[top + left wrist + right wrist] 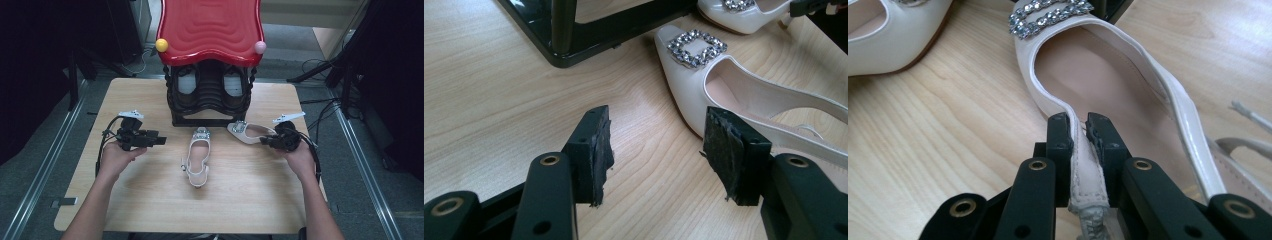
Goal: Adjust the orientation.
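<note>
Two white slingback shoes with rhinestone buckles lie on the wooden table [125, 195]. One shoe [198, 157] lies in the middle, toe toward the rack. The other shoe [247, 132] lies to its right, toe pointing left. My right gripper [264, 141] is shut on that right shoe [1098, 65]; its jaws [1079, 135] pinch the thin side rim near the heel. My left gripper [159, 141] stands open left of the middle shoe [724, 95], low over bare wood, with nothing between its pads [599, 145].
A black shoe rack [210, 95] with a red wavy top [210, 30] stands at the table's far middle, with pale shoes inside. A yellow ball [161, 45] and a pink ball [260, 47] sit on the top's corners. The rack's foot [574, 40] lies just beyond my left gripper.
</note>
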Action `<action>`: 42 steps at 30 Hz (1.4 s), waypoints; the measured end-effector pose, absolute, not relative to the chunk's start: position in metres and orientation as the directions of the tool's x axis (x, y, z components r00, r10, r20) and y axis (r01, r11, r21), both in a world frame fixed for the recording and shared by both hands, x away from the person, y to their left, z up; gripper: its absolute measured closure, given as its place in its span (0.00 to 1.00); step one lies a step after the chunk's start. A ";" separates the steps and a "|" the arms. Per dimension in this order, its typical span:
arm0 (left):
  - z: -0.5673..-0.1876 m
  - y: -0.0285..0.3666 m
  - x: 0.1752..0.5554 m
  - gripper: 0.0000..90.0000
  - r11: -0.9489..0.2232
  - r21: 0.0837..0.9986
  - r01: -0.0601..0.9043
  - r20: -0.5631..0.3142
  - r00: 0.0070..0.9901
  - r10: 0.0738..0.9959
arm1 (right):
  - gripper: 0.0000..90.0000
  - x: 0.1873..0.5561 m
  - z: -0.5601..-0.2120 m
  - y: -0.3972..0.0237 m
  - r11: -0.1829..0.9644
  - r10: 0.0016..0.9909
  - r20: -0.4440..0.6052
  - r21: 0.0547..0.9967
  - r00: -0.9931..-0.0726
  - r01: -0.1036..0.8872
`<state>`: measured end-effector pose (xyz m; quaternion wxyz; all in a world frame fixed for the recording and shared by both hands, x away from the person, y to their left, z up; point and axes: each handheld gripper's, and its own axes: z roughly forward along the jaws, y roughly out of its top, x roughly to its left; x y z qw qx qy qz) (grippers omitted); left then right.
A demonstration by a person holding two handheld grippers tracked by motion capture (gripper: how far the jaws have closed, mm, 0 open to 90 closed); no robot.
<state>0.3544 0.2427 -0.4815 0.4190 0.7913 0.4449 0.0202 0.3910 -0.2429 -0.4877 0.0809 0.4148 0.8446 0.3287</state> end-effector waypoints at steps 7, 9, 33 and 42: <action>-0.481 0.239 0.359 0.50 -0.254 0.685 0.683 -0.345 0.611 0.713 | 0.91 0.379 -0.486 -0.232 0.410 0.772 0.175 0.598 -0.611 0.689; -0.481 0.237 0.361 0.50 -0.258 0.685 0.681 -0.344 0.615 0.709 | 0.91 0.375 -0.486 -0.229 0.395 0.779 0.192 0.589 -0.596 0.705; -0.480 0.229 0.363 0.50 -0.275 0.682 0.678 -0.339 0.626 0.703 | 1.00 0.371 -0.471 -0.268 0.322 0.758 0.226 0.686 -0.612 0.653; -0.482 0.228 0.362 0.49 -0.287 0.676 0.679 -0.339 0.631 0.698 | 1.00 0.380 -0.477 -0.268 0.304 0.761 0.242 0.686 -0.602 0.660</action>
